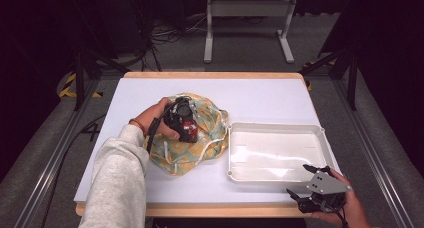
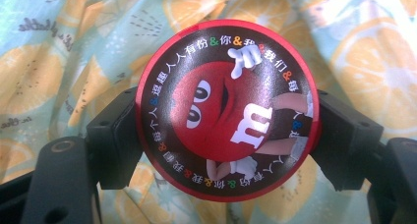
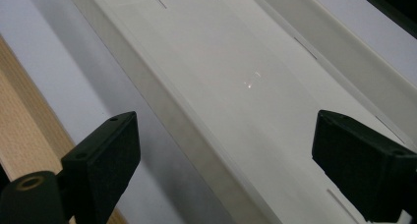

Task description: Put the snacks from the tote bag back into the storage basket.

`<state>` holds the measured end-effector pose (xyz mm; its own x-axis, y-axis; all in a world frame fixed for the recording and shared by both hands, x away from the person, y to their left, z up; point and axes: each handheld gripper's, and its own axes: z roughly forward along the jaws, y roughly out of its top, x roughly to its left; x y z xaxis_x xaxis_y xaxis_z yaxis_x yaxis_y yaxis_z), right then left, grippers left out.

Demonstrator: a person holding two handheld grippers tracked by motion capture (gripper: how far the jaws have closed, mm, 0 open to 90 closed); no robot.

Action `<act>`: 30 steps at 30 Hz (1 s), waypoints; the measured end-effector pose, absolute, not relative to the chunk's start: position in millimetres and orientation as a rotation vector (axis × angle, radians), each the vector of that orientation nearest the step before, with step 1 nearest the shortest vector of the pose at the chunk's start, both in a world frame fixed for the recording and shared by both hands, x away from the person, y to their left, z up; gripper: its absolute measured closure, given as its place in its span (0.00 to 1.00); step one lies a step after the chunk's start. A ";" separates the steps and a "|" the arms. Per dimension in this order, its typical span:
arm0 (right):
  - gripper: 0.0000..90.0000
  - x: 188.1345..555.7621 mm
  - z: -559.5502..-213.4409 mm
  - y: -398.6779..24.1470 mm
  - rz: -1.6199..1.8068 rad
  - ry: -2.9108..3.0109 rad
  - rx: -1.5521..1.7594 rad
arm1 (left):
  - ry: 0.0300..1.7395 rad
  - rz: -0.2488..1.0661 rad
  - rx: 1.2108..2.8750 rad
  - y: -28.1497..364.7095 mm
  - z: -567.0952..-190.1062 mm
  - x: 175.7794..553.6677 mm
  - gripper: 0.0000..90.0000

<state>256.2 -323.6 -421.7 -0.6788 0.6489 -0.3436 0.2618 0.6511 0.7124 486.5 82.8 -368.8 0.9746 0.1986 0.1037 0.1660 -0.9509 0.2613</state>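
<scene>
The round red candy tin (image 2: 227,110), printed with a red cartoon sweet and a ring of small characters, sits clamped between the jaws of the left gripper (image 2: 227,135), one black pad pressing on each side of its rim. It hangs just above the orange-slice print cloth bag (image 1: 200,138), which lies bunched on the left half of the white table (image 1: 260,98) with white drawstrings trailing from it. The right gripper (image 1: 308,180) rests apart at the near corner of the white plastic tray (image 1: 275,128), jaws spread wide with nothing between them.

The hold looks like the weak point. The pads meet a smooth, curved, glossy edge, so the tin could pivot or squirt out sideways if the hand tilts or the squeeze eases, and it would drop back into the soft folds. A loose drawstring might also snag a jaw as the tin lifts clear, dragging the bag along. The tin appears to be metal, though the lid's sheen could equally be lacquered plastic.

The cloth is thin, matte and crumpled, pale blue with yellow fruit. The tray is rigid, shallow and rectangular, with rounded corners and a faintly shiny floor.
</scene>
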 end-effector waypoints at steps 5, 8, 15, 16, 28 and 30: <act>0.13 259.4 -421.1 -320.6 0.864 2.282 0.690 | 0.251 0.203 2.861 83.5 -361.6 481.3 0.26; 0.13 260.3 -421.4 -319.5 0.865 2.285 0.685 | 0.258 0.203 2.857 84.8 -359.8 478.9 0.26; 0.13 262.1 -421.4 -318.7 0.868 2.287 0.675 | 0.266 0.198 2.874 89.0 -357.7 473.2 0.26; 0.13 262.0 -421.4 -318.5 0.870 2.287 0.680 | 0.271 0.199 2.876 89.5 -357.5 472.7 0.26; 0.12 261.2 -421.6 -319.0 0.860 2.286 0.678 | 0.237 0.228 2.874 84.6 -344.1 460.7 0.26; 0.12 261.1 -421.7 -318.8 0.860 2.288 0.675 | 0.220 0.229 2.870 81.9 -340.9 457.3 0.26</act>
